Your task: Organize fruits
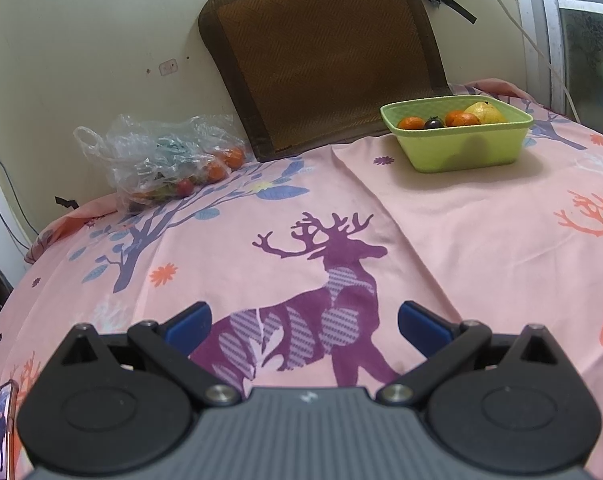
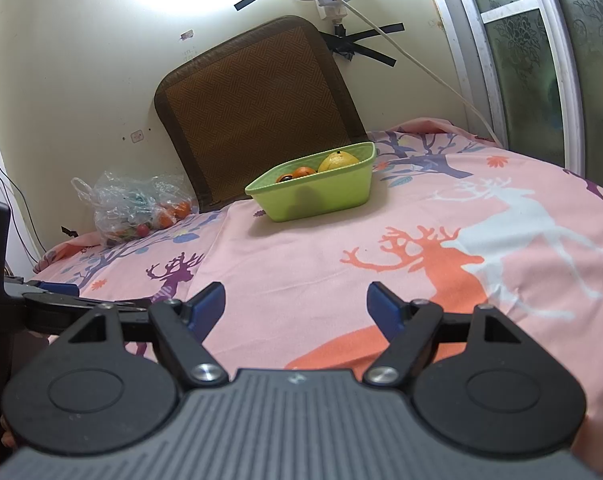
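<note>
Both the left gripper (image 1: 304, 322) and right gripper (image 2: 296, 302) gape empty over the sheet (image 1: 461, 240); basket (image 1: 461, 148) at one o'clock, bag (image 1: 161, 156) at eleven.

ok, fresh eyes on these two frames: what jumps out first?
The green basket far right on the pink deer-print bedsheet, already holding oranges, a dark fruit and a yellow fruit. Next, the clear plastic bag with more fruit, far left by the wall. Between them a brown woven cushion leans on the wall; the left gripper and right gripper are open and empty.
</note>
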